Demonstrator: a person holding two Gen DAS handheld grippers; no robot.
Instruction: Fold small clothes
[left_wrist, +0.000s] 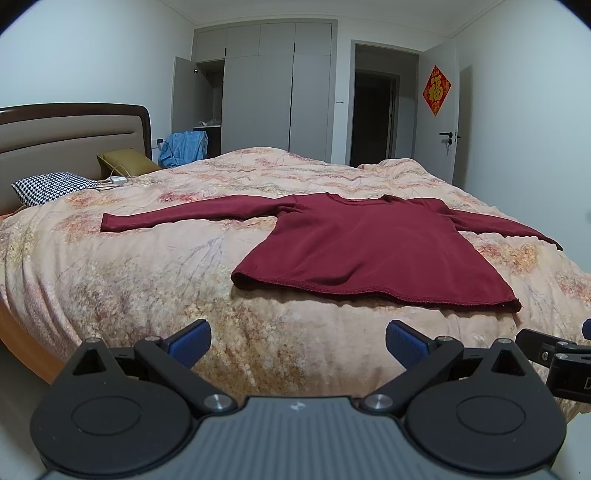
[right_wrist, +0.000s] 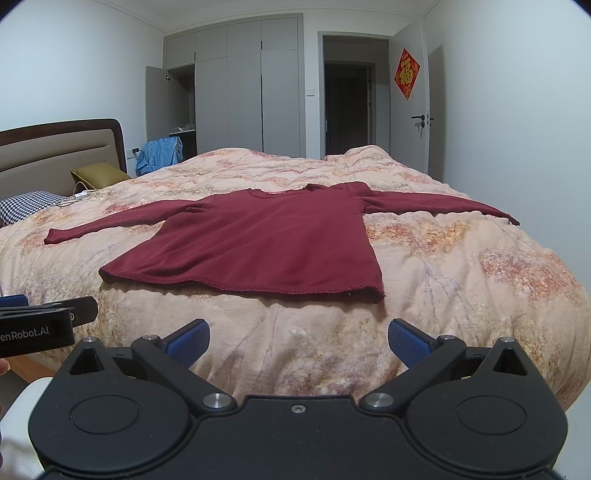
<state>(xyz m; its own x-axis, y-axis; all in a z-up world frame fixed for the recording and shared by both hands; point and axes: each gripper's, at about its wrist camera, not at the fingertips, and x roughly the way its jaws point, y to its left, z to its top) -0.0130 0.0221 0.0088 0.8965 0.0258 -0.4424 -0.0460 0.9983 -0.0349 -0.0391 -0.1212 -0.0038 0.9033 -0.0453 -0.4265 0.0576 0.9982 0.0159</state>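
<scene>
- Both my left gripper (left_wrist: 298, 345) and right gripper (right_wrist: 298, 343) gape wide, holding nothing.
- Ahead of them, a red shirt (left_wrist: 369, 247) lies flat on the bed (left_wrist: 147, 266).

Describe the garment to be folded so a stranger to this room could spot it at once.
Start at the big bed with the peach floral quilt. On the quilt's near half lies a dark red long-sleeved top, spread flat, both sleeves stretched out sideways, hem toward the cameras. It is the only garment on the quilt; the blue cloth hangs beyond the bed by the wardrobe.
</scene>
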